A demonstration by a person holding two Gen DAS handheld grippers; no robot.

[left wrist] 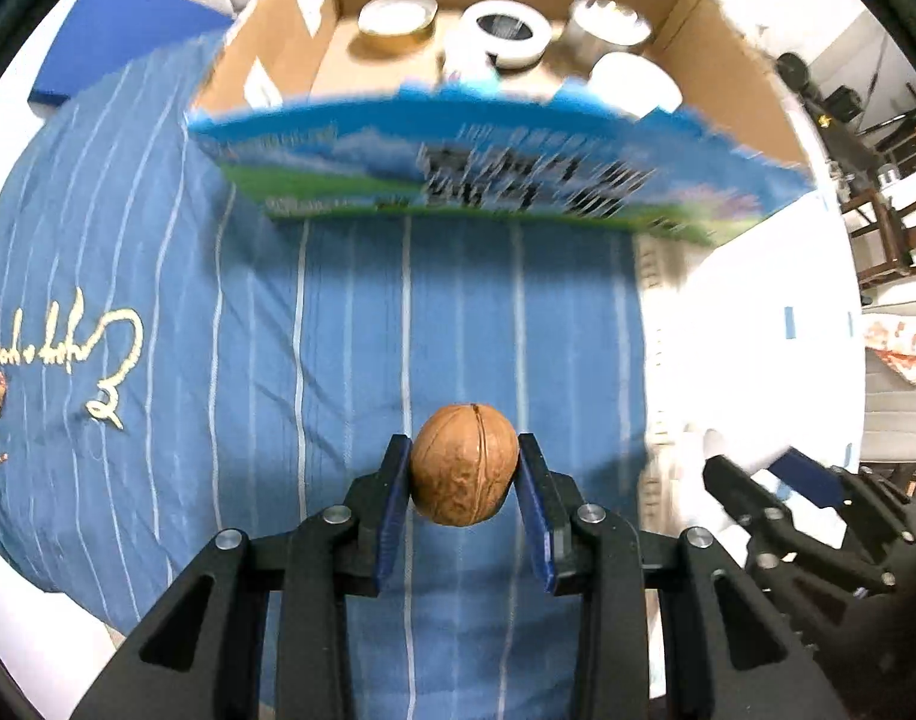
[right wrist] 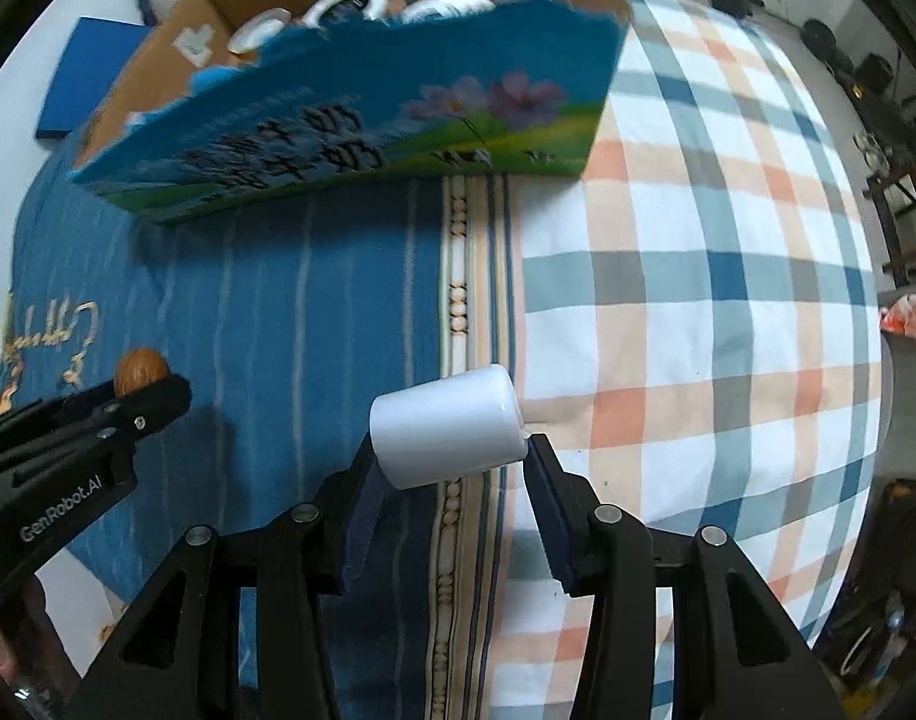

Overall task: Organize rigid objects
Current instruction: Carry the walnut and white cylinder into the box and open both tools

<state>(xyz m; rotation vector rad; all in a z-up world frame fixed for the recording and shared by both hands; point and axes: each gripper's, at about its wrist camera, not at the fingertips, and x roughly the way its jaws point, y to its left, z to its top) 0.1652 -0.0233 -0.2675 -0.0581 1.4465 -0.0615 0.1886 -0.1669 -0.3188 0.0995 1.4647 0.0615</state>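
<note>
My left gripper point(left wrist: 465, 465) is shut on a brown walnut point(left wrist: 463, 463) and holds it above the blue striped cloth point(left wrist: 218, 312). It also shows at the left of the right wrist view point(right wrist: 149, 384), with the walnut point(right wrist: 138, 367) in it. My right gripper point(right wrist: 452, 450) is shut on a white cylindrical cup point(right wrist: 449, 426) lying tilted between its fingers. The right gripper shows at the lower right of the left wrist view point(left wrist: 757, 492). An open cardboard box point(left wrist: 499, 180) with a blue printed front stands ahead, also seen in the right wrist view point(right wrist: 362, 138).
Inside the box lie tape rolls point(left wrist: 505, 36), a metal tin point(left wrist: 607, 24) and a white cup point(left wrist: 634, 84). A plaid sheet point(right wrist: 727, 300) covers the right side. A blue flat pad point(right wrist: 92, 72) lies at the far left. Furniture stands at the far right.
</note>
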